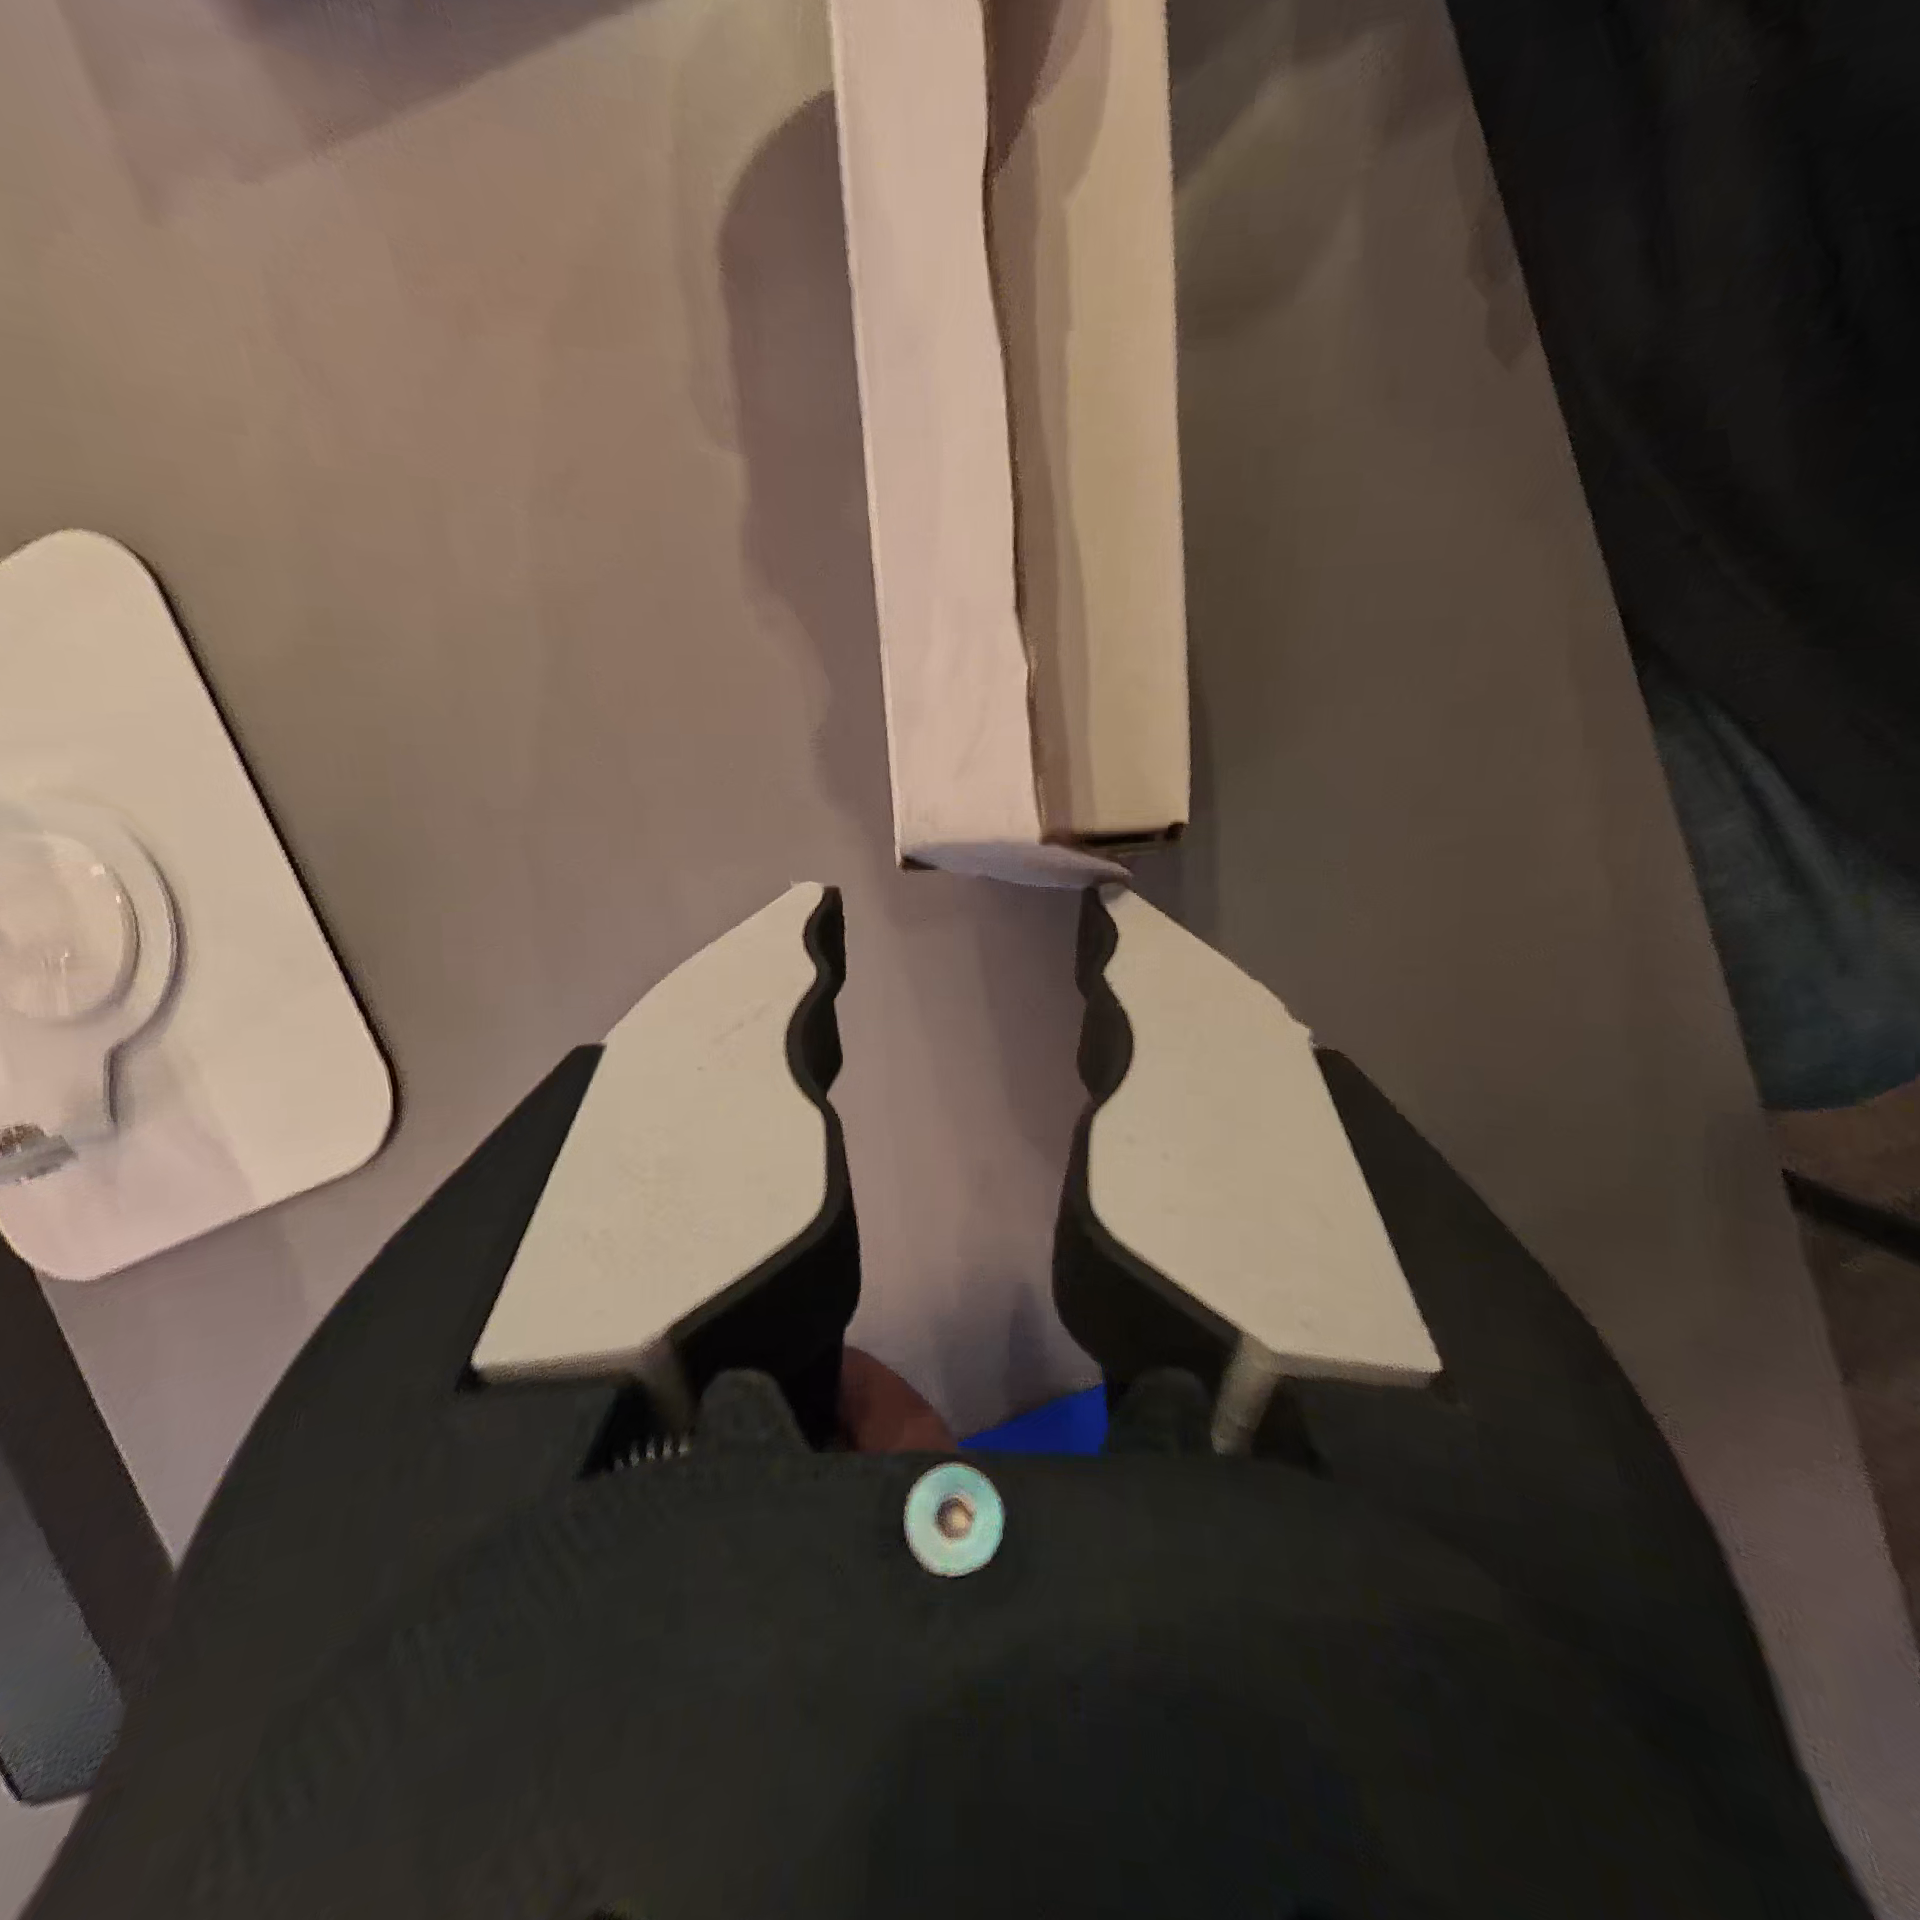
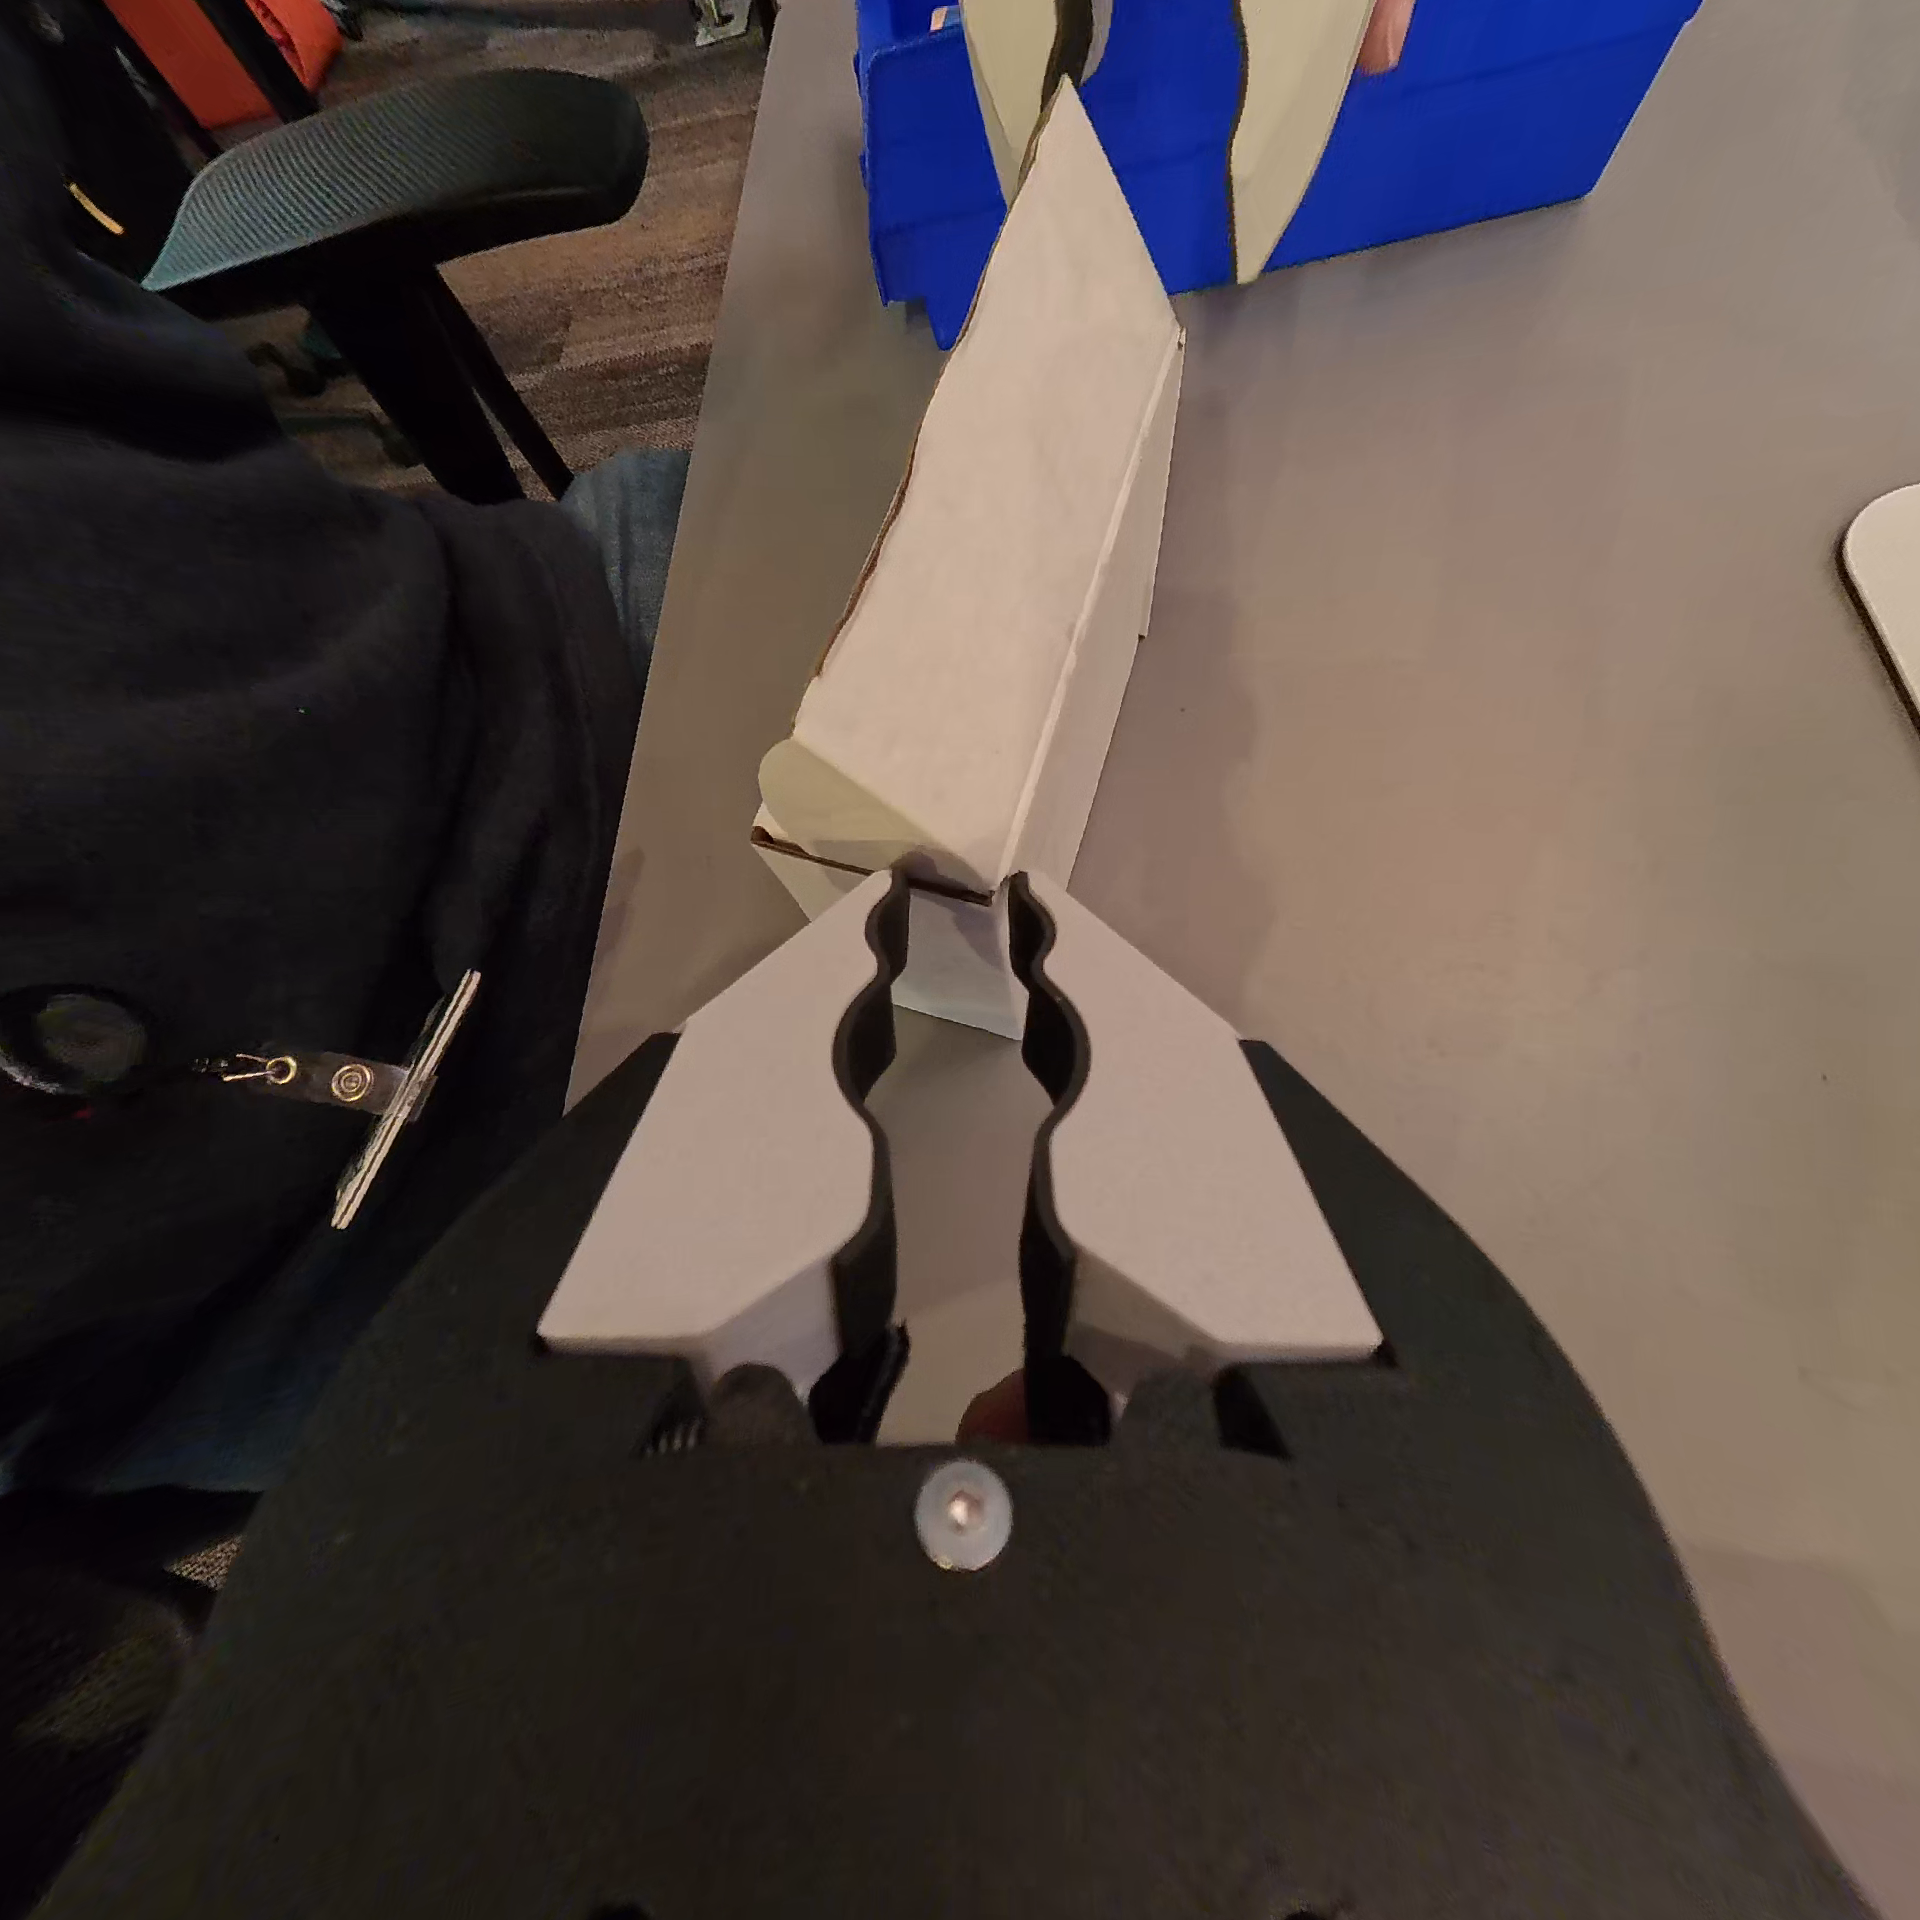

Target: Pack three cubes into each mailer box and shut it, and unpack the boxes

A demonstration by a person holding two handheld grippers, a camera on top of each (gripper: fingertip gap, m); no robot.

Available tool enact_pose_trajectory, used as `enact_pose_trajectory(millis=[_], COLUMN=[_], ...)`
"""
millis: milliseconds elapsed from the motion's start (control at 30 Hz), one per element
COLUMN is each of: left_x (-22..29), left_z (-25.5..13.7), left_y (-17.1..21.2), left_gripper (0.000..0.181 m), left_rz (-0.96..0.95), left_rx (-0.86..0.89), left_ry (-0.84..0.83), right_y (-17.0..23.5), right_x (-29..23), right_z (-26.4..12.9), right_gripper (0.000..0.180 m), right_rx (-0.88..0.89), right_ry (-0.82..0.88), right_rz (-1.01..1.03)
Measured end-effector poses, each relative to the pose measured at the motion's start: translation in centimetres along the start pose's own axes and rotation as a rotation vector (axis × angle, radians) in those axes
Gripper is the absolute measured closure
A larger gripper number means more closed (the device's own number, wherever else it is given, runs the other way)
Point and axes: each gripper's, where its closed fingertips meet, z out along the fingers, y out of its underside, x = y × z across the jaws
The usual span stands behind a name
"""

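A long white mailer box (image 1: 1101, 468) lies on the grey table (image 1: 520, 468), its lid (image 1: 935, 468) tilted partly up along one side. My left gripper (image 1: 961, 896) is open, its tips just short of the box's end and a rounded flap (image 1: 1018, 862). In the right wrist view the box (image 2: 997, 582) runs away from me. My right gripper (image 2: 958, 885) has its jaws a narrow gap apart, the tips at the near end of the box and nothing pinched between them. The left gripper (image 2: 1143, 114) is at the far end. No cubes show.
A blue bin (image 2: 1403, 156) stands on the table beyond the box. A white plate with a clear plastic piece (image 1: 177, 914) lies on the left. A person in dark clothes (image 2: 260, 623) sits at the table edge (image 2: 665, 623), with an office chair (image 2: 416, 187) behind.
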Motion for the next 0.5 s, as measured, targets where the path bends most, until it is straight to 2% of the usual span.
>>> enact_pose_trajectory(millis=[167,500], left_x=[0.3,1.3], left_z=[0.5,0.5], left_y=[-0.6,-1.0], left_gripper=[0.147,0.156], left_rz=[0.019,-0.174], left_rx=[-0.001,0.098], left_ry=[0.058,0.279], right_y=[0.1,0.3], right_x=[0.1,0.1], right_z=[-0.2,-0.3], right_gripper=[0.162,0.160], right_rx=[-0.004,-0.006], right_ry=[-0.010,-0.041], right_rz=[0.004,0.018])
